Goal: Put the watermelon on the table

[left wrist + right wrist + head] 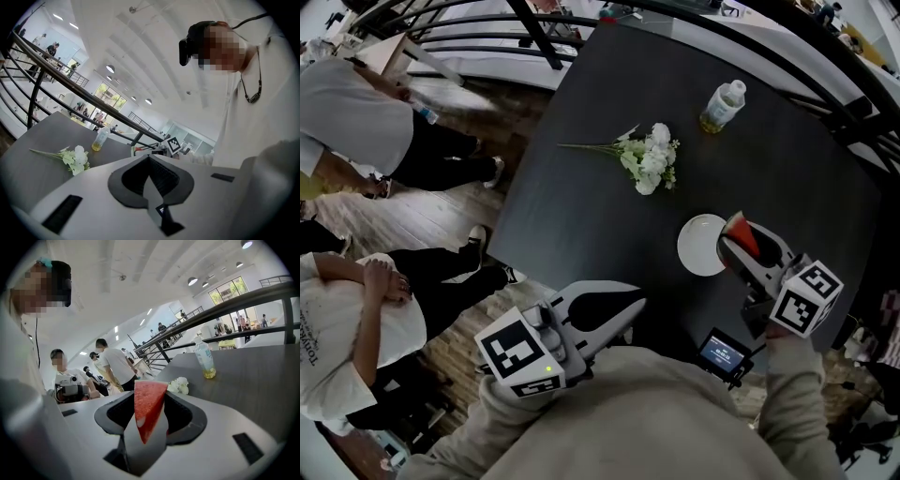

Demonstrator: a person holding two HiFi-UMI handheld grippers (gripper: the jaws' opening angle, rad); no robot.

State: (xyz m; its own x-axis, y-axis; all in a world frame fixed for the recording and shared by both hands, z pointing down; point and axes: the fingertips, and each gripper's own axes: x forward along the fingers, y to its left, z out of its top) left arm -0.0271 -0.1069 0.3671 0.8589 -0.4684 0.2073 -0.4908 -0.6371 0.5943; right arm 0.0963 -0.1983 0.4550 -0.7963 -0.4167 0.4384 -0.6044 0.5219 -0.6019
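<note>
- The right gripper (739,246) is pinching a slice of watermelon (743,234) between its two jaws.
- In the right gripper view the watermelon (149,408) is a red wedge. Its wide end is up and its thin tip points down, and the jaws press on its two flat sides.
- From the head view, the watermelon sits over the dark worktop (581,206), right at the right edge of a round white plate (699,246). I cannot tell if the slice touches the plate or the worktop.
- The left gripper (636,303) has its jaws pressed together at the tips, and nothing is between them.
- The left gripper is at the near edge of the worktop, close to the person's body and well apart from the watermelon.
- A bunch of white flowers (649,159) with green stems lies flat in the middle of the worktop, past the plate.
- A clear bottle (722,105) with yellow drink at the bottom stands farther back, to the right of the flowers.
- A small black box with a lit screen (724,352) is at the near edge of the worktop, between the two grippers and closer to the right one.
- Two people (356,122) stand on the wooden floor (441,202) to the left of the worktop.
- A black railing (487,28) runs along behind the worktop.
</note>
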